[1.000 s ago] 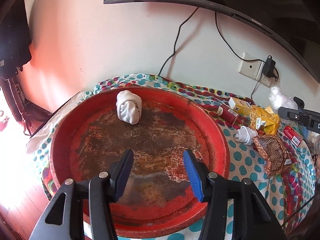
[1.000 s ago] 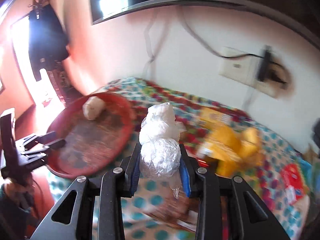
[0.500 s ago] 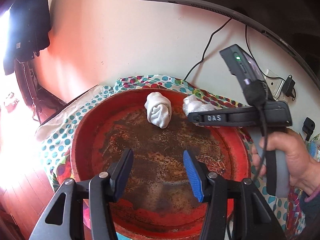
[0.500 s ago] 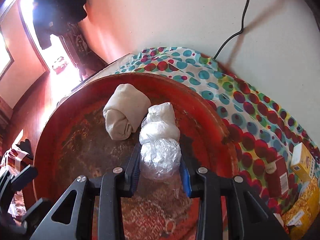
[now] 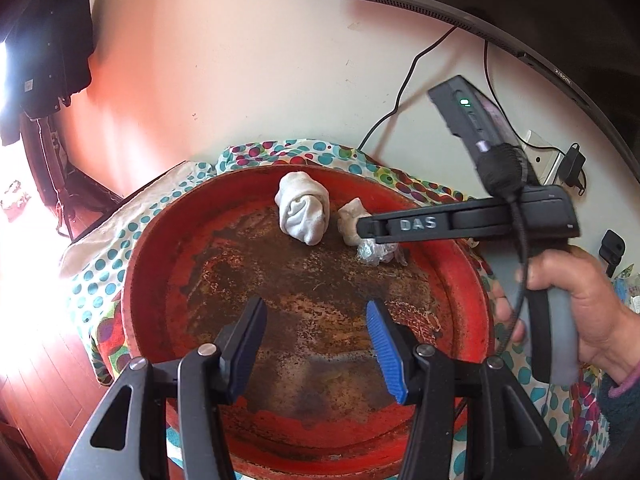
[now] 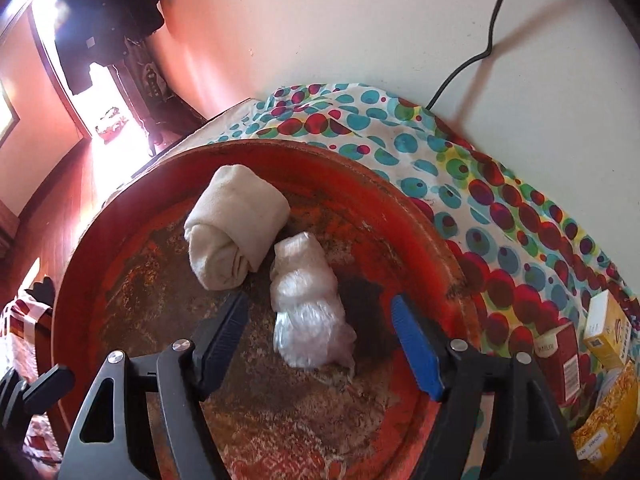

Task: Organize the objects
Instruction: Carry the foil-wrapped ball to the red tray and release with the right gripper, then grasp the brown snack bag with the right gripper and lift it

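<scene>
A round red tray [image 5: 148,264] with a worn, rusty floor sits on a dotted cloth; it also shows in the right wrist view [image 6: 404,208]. A rolled white cloth [image 5: 304,212] [image 6: 232,228] lies at the tray's far side. A clear plastic-wrapped white bundle [image 6: 308,308] [image 5: 354,220] lies beside it on the tray floor. My right gripper [image 6: 320,340] is open, its jaws either side of the bundle and apart from it. My left gripper [image 5: 316,344] is open and empty over the tray's near part.
The dotted tablecloth [image 6: 500,208] covers the table against a white wall. Red and yellow packets [image 6: 600,336] lie to the right of the tray. A black cable [image 5: 400,92] and a wall socket [image 5: 548,156] are behind. A monitor edge [image 5: 440,4] hangs above.
My right gripper carried the wrapped bundle over to the tray, set it next to the rolled cloth and opened its jaws. The left gripper stayed open over the tray.
</scene>
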{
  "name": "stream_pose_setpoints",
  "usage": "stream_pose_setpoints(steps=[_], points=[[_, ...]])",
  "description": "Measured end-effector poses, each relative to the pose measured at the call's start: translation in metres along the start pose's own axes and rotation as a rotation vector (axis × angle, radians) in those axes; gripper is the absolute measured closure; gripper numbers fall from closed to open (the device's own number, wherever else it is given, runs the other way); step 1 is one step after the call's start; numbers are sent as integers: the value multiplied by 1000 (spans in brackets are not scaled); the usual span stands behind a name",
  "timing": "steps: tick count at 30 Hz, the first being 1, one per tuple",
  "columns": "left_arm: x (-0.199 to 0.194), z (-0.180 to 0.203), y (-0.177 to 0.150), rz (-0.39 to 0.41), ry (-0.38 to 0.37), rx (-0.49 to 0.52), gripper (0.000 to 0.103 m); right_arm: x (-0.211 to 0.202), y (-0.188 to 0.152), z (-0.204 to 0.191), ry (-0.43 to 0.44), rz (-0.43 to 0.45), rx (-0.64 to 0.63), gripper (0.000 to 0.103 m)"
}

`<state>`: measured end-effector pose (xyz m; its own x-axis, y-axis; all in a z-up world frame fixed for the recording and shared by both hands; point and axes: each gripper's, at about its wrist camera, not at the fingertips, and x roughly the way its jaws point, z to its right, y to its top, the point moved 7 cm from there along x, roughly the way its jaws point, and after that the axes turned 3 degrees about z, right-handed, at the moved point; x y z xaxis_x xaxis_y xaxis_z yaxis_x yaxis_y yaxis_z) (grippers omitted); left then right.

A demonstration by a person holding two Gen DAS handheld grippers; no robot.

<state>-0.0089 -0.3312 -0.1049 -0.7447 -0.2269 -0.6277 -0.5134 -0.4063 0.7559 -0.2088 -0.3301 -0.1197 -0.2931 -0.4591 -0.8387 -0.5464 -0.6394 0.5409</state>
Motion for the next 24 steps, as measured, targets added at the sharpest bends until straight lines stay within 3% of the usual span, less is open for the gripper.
stream_pose_setpoints(steps=[3,5,8,12,14,18,24], points=[[-1,6,0,17,23,44,50,-49,-18,8,28,43,-4,30],[-1,9,0,19,30,68,50,-91,-36,18,14,100,-17,23],[-3,12,-1,18,-1,54,50,-152,-71,47,-36,191,13,4],[-4,18,-3,7,-43,28,50,-197,-127,102,-173,187,116,2],[-5,22,-4,8,-45,41,50,-208,-153,123,-233,155,168,2],[-6,32,-6,14,-36,81,50,-212,-191,141,-235,123,256,2],[-7,42,-8,20,-45,124,50,-183,-202,139,-231,90,285,2]])
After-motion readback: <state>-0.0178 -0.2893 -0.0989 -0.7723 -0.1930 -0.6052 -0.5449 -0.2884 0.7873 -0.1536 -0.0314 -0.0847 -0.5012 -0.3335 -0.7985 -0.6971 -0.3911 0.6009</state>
